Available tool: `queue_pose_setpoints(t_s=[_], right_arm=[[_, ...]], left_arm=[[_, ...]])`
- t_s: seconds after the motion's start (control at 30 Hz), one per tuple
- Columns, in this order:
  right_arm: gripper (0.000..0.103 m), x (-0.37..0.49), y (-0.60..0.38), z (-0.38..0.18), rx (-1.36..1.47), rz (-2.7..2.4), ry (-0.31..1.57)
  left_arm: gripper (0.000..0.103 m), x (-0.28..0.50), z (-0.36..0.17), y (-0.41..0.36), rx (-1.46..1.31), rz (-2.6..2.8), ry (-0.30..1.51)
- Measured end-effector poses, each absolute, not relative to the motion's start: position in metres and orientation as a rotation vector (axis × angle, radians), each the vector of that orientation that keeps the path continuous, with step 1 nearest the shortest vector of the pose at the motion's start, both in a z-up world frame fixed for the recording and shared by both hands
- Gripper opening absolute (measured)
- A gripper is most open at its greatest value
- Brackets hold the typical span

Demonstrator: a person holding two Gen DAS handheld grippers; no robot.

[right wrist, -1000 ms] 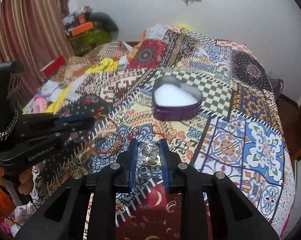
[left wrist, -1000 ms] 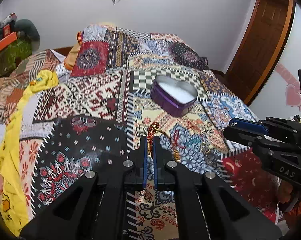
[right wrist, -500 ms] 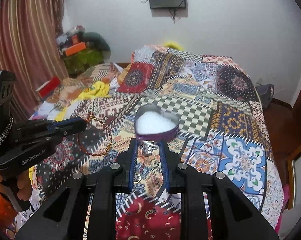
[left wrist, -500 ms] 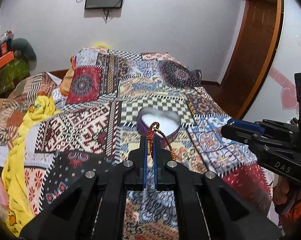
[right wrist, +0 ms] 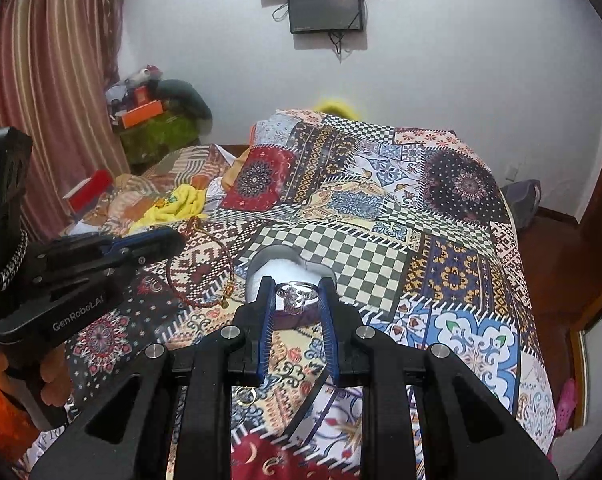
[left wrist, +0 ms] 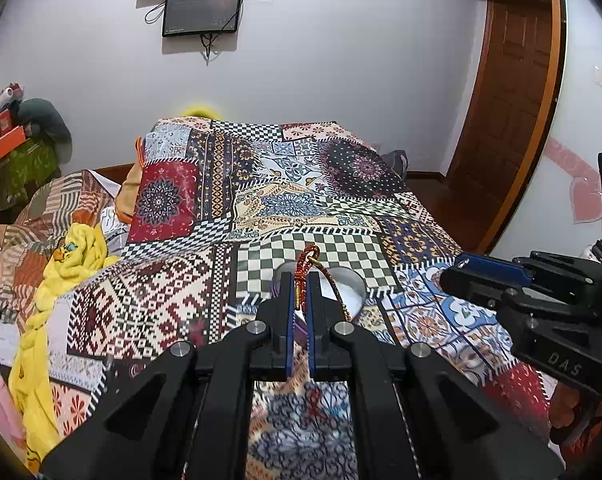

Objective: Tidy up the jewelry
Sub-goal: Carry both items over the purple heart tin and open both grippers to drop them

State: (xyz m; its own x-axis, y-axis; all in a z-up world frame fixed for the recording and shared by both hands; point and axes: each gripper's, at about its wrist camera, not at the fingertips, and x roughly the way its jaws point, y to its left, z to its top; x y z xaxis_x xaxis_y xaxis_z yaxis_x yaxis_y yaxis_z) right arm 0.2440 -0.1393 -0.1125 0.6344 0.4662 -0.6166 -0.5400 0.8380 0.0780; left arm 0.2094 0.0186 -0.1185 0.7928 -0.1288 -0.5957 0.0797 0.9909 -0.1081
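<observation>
My left gripper (left wrist: pixel 299 280) is shut on a red and gold cord bracelet (left wrist: pixel 305 266), held in the air over the bed; the loop hangs from it in the right wrist view (right wrist: pixel 199 270). My right gripper (right wrist: pixel 295 284) is shut on a silver ring (right wrist: pixel 295 294), held above the bed. A purple heart-shaped box (right wrist: pixel 279 268) with a white lining lies open on the patchwork bedspread just beyond both grippers; it also shows in the left wrist view (left wrist: pixel 351 284), partly hidden by my fingers.
A small ring (right wrist: pixel 245 395) lies on the patchwork bedspread (right wrist: pixel 453 280) below the right gripper. Yellow cloth (left wrist: pixel 73 256) and clutter sit at the left of the bed. A wooden door (left wrist: pixel 509 120) stands at the right.
Both grippers have lifted off the bedspread with the bracelet and the ring and moved toward the heart-shaped box, which now sits low and close behind the fingertips.
</observation>
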Motion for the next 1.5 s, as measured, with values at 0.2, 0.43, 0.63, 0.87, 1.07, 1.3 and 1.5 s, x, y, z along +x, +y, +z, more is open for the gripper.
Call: queue_pose_setpoints(t_s=[0.2, 0.43, 0.63, 0.87, 1.07, 1.3, 1.5], right_arm=[[0.02, 0.261, -0.135, -0.121, -0.131, 0.578, 0.688], [0.02, 0.279, -0.129, -0.13, -0.145, 0.583, 0.716], [0.02, 0.294, -0.119, -0.137, -0.168, 0.604, 0.75], [0.02, 0.31, -0.112, -0.152, -0.169, 0.638, 0.819], [0.02, 0.32, -0.107, -0.167, -0.176, 0.661, 0.878], [0.02, 0.32, -0.099, -0.179, -0.225, 0.67, 0.908], [0.02, 0.323, -0.1, -0.18, -0.225, 0.659, 0.917]], left_arm=[[0.004, 0.231, -0.125, 0.018, -0.067, -0.111, 0.654], [0.004, 0.255, -0.141, 0.017, -0.091, -0.139, 0.699], [0.004, 0.272, -0.159, 0.019, -0.117, -0.162, 0.76], [0.004, 0.291, -0.183, 0.026, -0.163, -0.193, 0.848], [0.004, 0.297, -0.19, 0.022, -0.134, -0.195, 0.871], [0.004, 0.295, -0.189, 0.018, -0.092, -0.187, 0.867], [0.004, 0.291, -0.187, 0.017, -0.066, -0.177, 0.863]])
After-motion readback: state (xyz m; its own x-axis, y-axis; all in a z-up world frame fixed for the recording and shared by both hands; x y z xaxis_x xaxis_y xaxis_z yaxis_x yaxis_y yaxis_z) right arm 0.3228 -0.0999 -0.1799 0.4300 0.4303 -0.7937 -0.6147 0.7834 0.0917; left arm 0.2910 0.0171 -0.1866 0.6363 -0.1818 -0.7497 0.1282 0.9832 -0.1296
